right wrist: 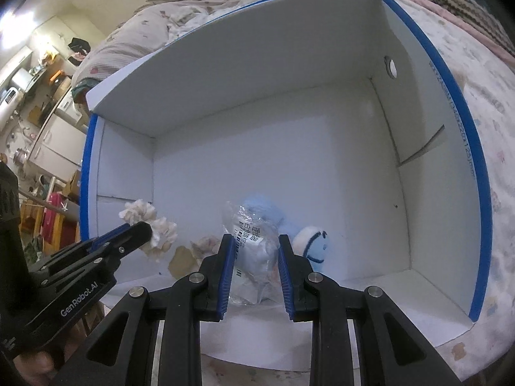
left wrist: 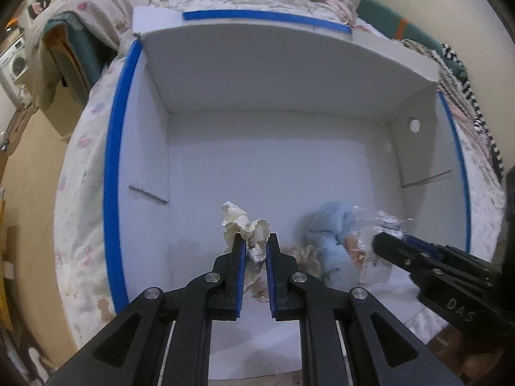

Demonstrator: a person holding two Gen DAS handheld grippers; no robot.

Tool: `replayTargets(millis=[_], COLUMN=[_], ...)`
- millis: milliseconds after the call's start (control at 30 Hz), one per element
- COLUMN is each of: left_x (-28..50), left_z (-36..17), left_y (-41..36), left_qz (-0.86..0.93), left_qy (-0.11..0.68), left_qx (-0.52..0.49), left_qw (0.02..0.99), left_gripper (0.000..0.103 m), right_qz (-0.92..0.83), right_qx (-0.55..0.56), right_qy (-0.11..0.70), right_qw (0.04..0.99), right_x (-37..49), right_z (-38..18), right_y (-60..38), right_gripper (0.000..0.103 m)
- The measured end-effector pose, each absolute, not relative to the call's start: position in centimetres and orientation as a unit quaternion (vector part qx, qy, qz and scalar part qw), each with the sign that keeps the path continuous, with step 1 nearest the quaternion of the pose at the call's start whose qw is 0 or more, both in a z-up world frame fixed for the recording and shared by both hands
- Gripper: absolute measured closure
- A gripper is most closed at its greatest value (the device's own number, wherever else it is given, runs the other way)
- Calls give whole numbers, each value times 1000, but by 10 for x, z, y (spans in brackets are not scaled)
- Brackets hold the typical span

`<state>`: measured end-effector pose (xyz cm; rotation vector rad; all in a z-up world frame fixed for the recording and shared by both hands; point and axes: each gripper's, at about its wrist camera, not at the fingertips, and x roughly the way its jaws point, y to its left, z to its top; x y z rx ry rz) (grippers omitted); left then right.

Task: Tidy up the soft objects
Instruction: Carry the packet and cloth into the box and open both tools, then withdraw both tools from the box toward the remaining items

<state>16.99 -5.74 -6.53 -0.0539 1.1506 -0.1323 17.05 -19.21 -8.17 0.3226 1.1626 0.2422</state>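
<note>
Inside the big white cardboard box with blue-taped rims (left wrist: 113,173), both grippers hang low over the near end of its floor. The left gripper (left wrist: 255,241) is clamped on a crumpled cream-white cloth bundle (left wrist: 244,225), while the right gripper (right wrist: 254,241) is clamped on a clear crinkly plastic bag holding a fluffy light-blue plush toy (right wrist: 254,251). Each load sits directly ahead of its own fingertips, almost touching the floor, the bag upright between the pads, so releasing seems the next move; the cloth lies toward the box's left wall, the bagged toy beside it on the right.

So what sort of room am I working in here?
Most likely a bedroom in a small flat: the white box sits on a bed with a rumpled quilt, and a washing machine stands off to the side.
</note>
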Motion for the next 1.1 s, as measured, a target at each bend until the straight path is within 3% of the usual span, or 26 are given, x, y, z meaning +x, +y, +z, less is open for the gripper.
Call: replayTargets(millis=[300,400,467,533,567,600,667,1100], left_x=[170,167,166,164,163,162,161,162], left_z=[-65,-63,-61,-59,-57,-55,-50,-47], left_y=[-50,-51,-51,-51,-50,-50,-49,-51], left_qz=[-51,-58,-57,-55,-52,-48,-46,-47], left_qy=[546,544,542,537,533,528,517,518], left_qx=[-32,-35,-32,-30,-29,-29,-31,-32], left_qw=[836,836,838,841,844,848,854,853], left_gripper=[88,81,72,48,45,43,43,42], right_qz=[115,114,112,111,110,109,100,89], right_qx=[147,150,150,156,160,164,178,176], right_qy=[548,547,545,543,540,537,524,531], right_qw=[815,816,817,818,819,820,827,824], right_x=[171,171,171,172,172,173,172,174], right_z=[-85,-85,-84,-84,-83,-82,-79,-81], right_y=[-193,-194,-195,-197,-198,-200,-206,-207], right_gripper=[75,74,74,69,54,28,16,16])
